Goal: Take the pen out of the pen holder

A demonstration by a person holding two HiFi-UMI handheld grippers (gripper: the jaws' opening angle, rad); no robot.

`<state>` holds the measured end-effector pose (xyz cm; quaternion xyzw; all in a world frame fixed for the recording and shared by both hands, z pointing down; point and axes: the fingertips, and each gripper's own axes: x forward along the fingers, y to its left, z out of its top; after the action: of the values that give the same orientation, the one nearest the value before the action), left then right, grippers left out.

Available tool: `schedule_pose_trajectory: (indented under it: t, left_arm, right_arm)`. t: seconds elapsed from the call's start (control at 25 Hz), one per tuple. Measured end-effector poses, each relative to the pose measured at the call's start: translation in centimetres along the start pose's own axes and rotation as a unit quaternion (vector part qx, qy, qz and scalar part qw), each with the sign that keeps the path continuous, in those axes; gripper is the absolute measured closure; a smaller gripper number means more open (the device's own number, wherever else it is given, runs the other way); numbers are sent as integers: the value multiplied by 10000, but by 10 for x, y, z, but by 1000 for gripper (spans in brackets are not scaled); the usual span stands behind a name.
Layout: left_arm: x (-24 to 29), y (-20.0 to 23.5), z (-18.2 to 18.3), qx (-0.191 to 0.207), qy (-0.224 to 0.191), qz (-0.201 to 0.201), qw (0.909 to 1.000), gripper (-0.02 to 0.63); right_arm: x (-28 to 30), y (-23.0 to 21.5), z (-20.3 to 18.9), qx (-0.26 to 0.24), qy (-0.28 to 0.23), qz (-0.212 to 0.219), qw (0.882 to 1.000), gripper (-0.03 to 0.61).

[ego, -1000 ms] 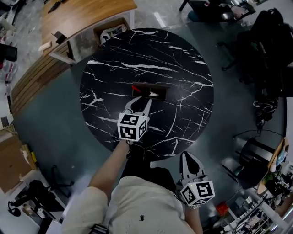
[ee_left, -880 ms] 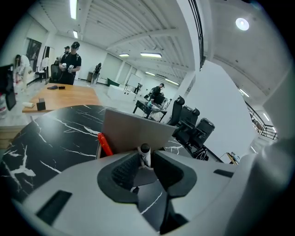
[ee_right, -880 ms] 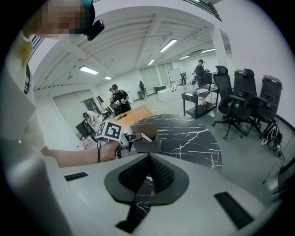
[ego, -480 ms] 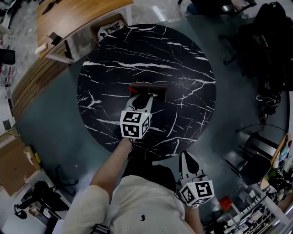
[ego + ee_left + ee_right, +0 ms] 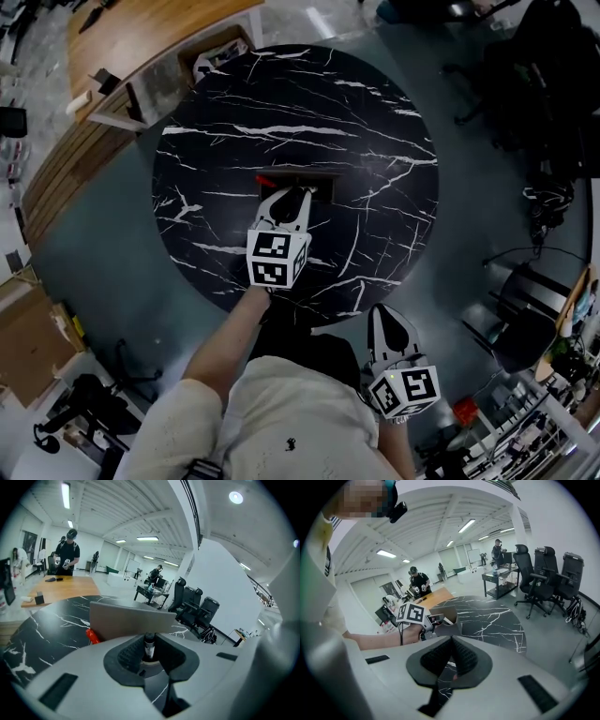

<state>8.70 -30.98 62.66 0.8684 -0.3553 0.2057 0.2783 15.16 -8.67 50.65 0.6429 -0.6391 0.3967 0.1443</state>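
Note:
On the round black marble table [image 5: 366,141] lies a low brown pen holder [image 5: 302,178], with a red item [image 5: 264,181] at its left end. My left gripper [image 5: 289,199] reaches right up to the holder's near side. In the left gripper view the holder [image 5: 131,618] fills the middle, and a pen [image 5: 149,645] with a black cap and white label stands between the pads. My left gripper [image 5: 149,656] is shut on that pen. My right gripper [image 5: 389,323] hangs off the table by the person's hip, and in its own view the right gripper [image 5: 452,656] is shut on nothing.
A wooden desk [image 5: 141,37] stands beyond the table at the upper left. Office chairs [image 5: 525,319] and cables crowd the right side. A cardboard box [image 5: 28,347] sits on the floor at left. People [image 5: 66,550] stand far off.
My left gripper has moved forward to the pen holder, and its tips now cover the white pen seen earlier. The right gripper has stayed by the hip.

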Motion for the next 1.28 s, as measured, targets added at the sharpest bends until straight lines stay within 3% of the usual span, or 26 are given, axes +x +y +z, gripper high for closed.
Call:
schedule_pose_trajectory:
  t: [0.12, 0.44, 0.72, 0.88, 1.08, 1.28]
  left_arm:
    - [-7, -5, 4, 428, -12, 100, 9990, 537]
    - [-47, -41, 35, 1491, -590, 26, 9871, 537]
    - [-108, -69, 56, 1906, -1206, 75, 9742, 537]
    - [-161, -83, 79, 2257, -1875, 70, 9560, 537]
    - [-219, -93, 79, 2793, -1923, 193, 9405, 537]
    - [-267, -96, 67, 2807, -1955, 354, 9390, 537]
  right_arm:
    - [-2, 1, 0, 13, -52, -5, 10000, 563]
    - [-18, 17, 6, -136, -311, 115, 9994, 563]
    - [-35, 30, 7, -298, -554, 191, 9978, 562]
    - [-48, 34, 15, -410, -851, 167, 9954, 563]
    - [-64, 39, 23, -518, -1164, 157, 9917, 563]
    - [-71, 65, 22, -764, -1346, 345, 9874, 563]
